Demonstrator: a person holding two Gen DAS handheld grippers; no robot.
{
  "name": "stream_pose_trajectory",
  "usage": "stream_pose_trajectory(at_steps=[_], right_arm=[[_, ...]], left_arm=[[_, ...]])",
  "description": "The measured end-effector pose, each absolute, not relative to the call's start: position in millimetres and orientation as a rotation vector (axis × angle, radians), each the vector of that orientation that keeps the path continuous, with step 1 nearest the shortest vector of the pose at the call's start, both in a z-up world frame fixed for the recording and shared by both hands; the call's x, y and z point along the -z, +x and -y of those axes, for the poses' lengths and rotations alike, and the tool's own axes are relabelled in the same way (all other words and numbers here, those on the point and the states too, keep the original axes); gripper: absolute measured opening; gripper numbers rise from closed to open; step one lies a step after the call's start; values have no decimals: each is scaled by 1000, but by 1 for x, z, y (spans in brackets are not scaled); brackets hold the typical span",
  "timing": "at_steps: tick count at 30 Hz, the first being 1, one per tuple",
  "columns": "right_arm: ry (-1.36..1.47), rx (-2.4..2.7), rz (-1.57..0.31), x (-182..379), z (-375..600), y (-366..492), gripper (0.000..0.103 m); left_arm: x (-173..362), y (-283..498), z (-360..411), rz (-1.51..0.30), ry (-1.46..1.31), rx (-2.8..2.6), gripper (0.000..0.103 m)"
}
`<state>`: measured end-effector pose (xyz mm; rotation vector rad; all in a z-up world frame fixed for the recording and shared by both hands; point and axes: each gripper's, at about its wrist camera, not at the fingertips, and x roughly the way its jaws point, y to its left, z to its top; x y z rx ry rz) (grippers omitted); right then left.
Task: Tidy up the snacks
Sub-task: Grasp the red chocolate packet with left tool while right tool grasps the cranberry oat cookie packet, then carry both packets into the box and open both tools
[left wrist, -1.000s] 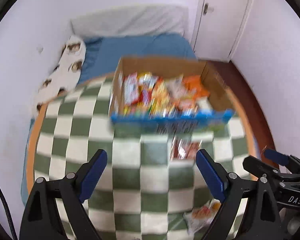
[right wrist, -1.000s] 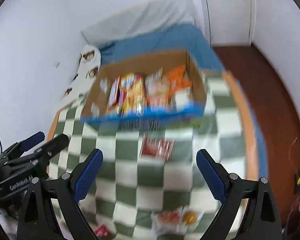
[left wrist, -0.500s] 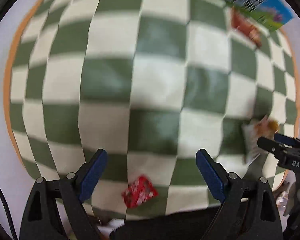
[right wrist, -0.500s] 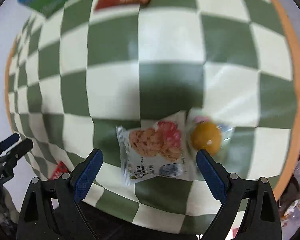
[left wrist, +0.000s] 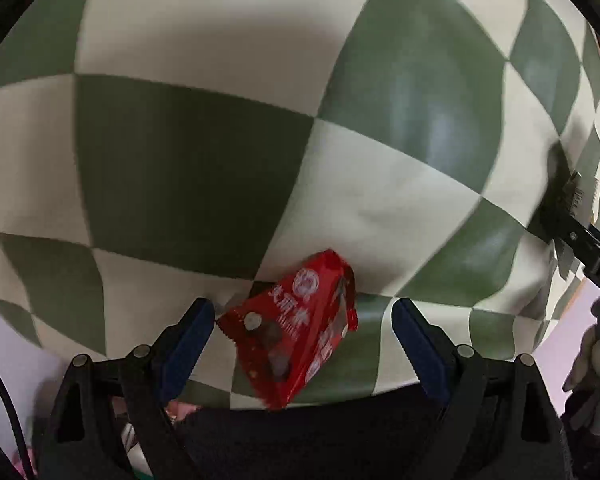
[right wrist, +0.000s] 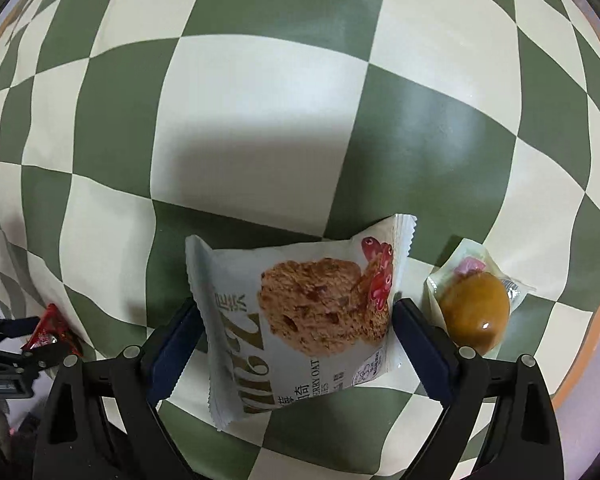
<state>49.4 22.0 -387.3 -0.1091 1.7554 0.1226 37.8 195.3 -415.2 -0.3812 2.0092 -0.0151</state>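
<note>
Both jaws stand wide apart, gripping nothing. Left gripper (left wrist: 302, 334) straddles red snack packet (left wrist: 294, 332), which lies tilted between its blue pads at the near edge of the green-and-cream checkered tablecloth (left wrist: 204, 152); contact with the pads is not clear. Right gripper (right wrist: 296, 336) straddles white oat cookie packet (right wrist: 300, 316), lying flat on the cloth with each side edge right against a blue pad. Clear-wrapped yellow pastry (right wrist: 476, 308) sits just beside that packet, outside the right finger, near the orange table rim (right wrist: 592, 344). Same red packet shows far left in the right wrist view, with the left gripper over it.
</note>
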Motion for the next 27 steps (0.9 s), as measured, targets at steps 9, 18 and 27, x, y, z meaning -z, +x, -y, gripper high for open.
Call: stream_pose_trajectory(at_steps=[9, 18, 27], right_arm=[[-104, -169, -1711, 379, -18, 46, 70], [39, -125, -1590, 345, 19, 54, 68], [141, -109, -1486, 302, 54, 70, 67]], left_arm=[[382, 71, -172, -1890, -367, 114, 56], [331, 164, -122, -1670, -281, 186, 56], [279, 206, -92, -1569, -255, 274, 56]])
